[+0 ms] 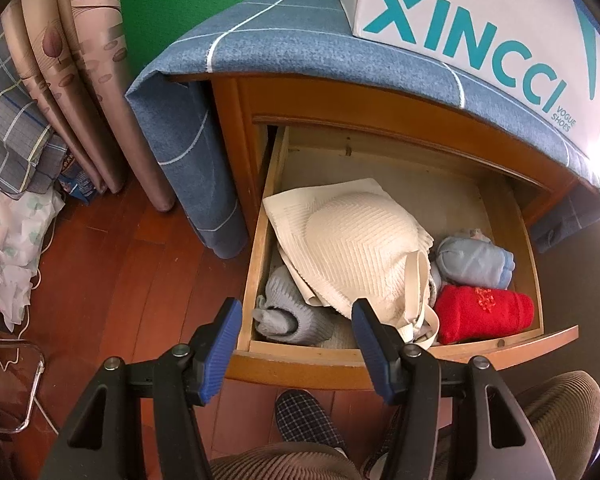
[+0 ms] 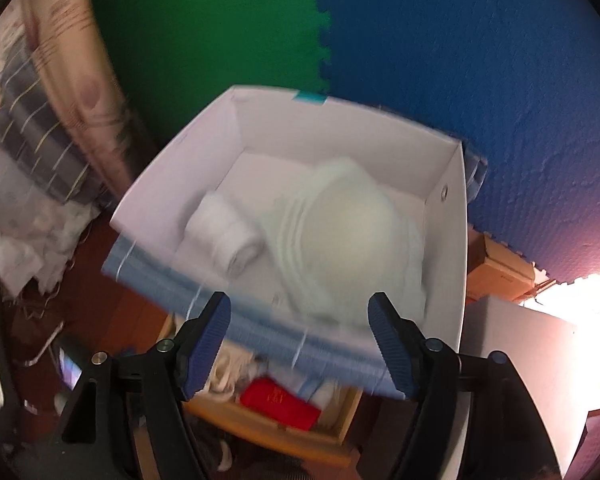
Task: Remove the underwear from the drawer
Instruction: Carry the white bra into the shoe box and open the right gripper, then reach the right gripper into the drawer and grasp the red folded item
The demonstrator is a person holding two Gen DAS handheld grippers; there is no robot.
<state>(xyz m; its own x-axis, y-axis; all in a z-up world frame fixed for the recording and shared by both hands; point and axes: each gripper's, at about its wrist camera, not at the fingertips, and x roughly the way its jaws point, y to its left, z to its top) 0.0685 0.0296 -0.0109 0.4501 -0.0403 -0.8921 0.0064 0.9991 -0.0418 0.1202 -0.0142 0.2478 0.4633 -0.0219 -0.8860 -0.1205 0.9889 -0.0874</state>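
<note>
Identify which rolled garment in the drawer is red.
The red roll at the drawer's front right corner; the two other rolls are pale blue.

The whole right wrist view is smearing with motion blur, so the white box (image 2: 456,248) on the cabinet is showing soft edges, and the pale bra (image 2: 352,236) and the white roll (image 2: 224,232) inside it are losing their texture. The near wall of that box is hiding behind the blurred blue cloth (image 2: 236,312). Below it, the drawer (image 2: 284,432) is peeking out only partly, with the red folded item (image 2: 280,402) half covered. In the left wrist view, the box (image 1: 480,20) is running off the top and right edges, and the cream bra (image 1: 352,248) is covering part of the grey-blue bundle (image 1: 288,312) at the drawer's near left.
</note>
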